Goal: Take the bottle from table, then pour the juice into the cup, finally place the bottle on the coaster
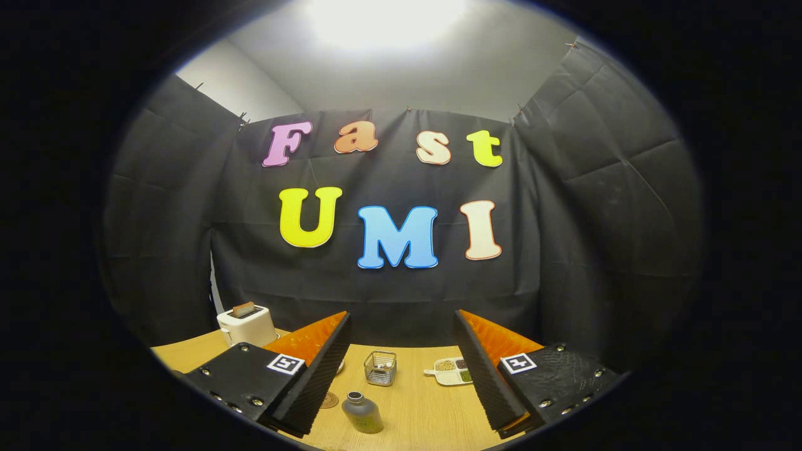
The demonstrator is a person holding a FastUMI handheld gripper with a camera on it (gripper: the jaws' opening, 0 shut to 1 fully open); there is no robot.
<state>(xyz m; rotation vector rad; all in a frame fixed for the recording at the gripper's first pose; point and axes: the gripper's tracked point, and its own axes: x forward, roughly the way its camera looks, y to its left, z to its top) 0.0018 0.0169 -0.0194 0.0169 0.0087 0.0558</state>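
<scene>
Gripper view: fingers (322,363) spread; bottle (362,412) seemingly uncapped.

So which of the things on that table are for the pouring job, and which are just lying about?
For the job:
bottle, standing between the open fingers
coaster, beside the bottle

Just lying about:
toaster
small wire basket
divided snack tray

I cannot pick out the cup.

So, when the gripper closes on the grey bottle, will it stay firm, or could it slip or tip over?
The bottle looks like rigid metal, so it probably will not deform between the open gripper's fingers. Its smooth matte side may slip somewhat against a light grip. It stands upright, squat with a narrow neck, so a push near the top could tip it, and then it would likely roll on the table.
</scene>
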